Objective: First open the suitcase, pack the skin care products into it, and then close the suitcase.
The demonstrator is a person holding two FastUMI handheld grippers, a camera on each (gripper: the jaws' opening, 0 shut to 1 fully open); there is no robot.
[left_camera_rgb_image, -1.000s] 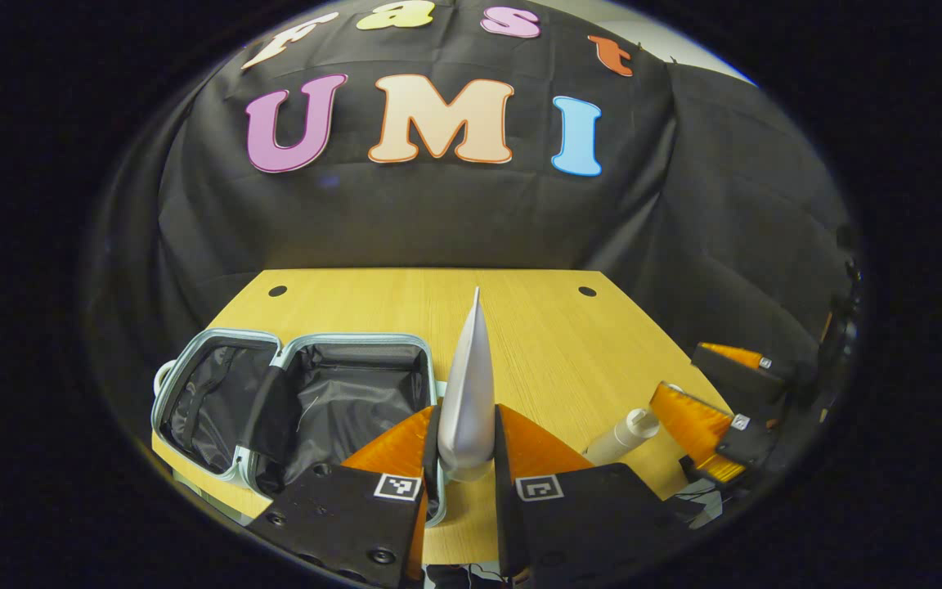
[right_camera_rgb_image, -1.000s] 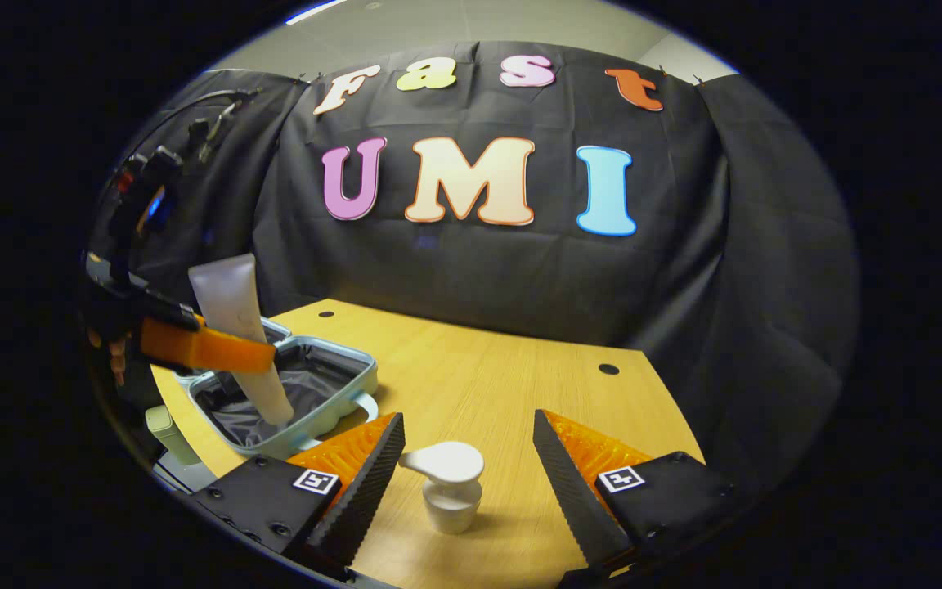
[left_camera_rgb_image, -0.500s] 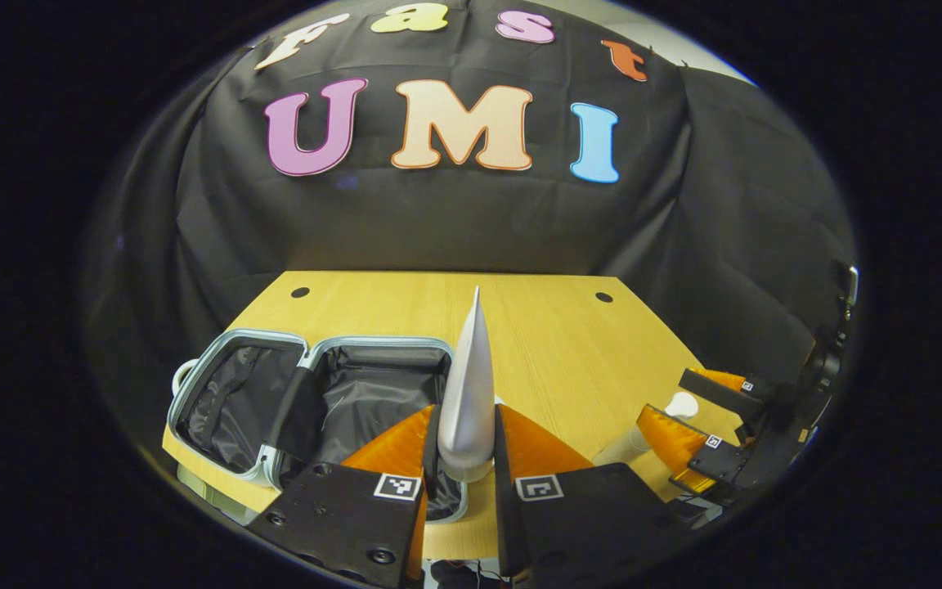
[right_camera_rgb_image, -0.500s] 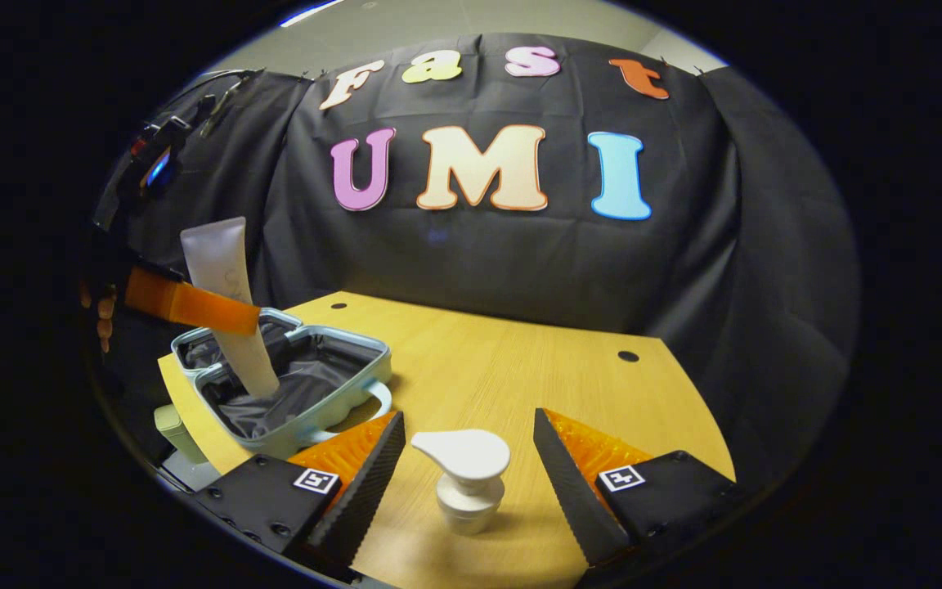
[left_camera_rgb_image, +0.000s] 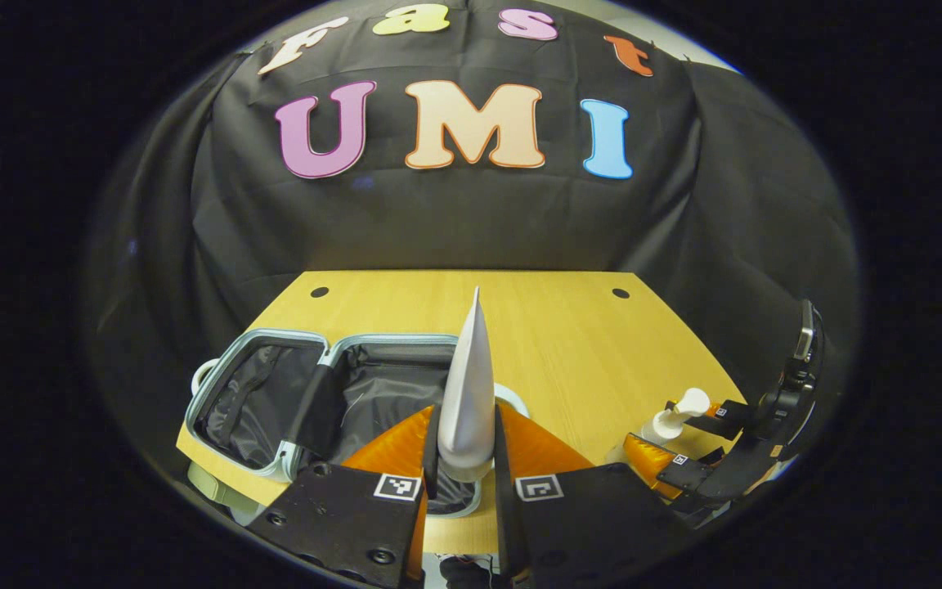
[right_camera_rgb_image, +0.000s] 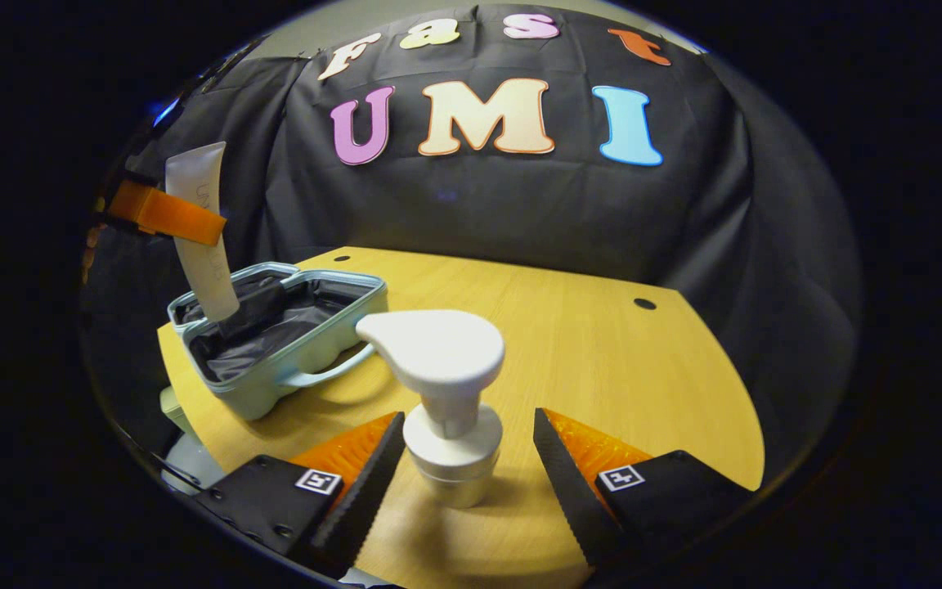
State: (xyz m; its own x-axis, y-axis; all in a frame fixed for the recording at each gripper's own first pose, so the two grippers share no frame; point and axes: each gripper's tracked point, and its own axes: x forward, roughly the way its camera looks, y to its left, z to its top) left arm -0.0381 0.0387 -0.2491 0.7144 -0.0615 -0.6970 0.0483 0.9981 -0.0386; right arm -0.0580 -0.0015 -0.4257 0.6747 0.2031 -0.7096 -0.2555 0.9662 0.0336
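While my left gripper is clamping the tube above the open suitcase, my right gripper is straddling the pump bottle, jaws spread.

The setting is a recording booth arranged for staged household tasks, not a lived-in home. Black cloth hangs as a wall behind and to both sides of a light wood tabletop. The tabletop has round cable holes near its back edge, as on an office desk. A pale painted ceiling shows above the cloth. Square printed tags sit on the hand-held gripper housings.
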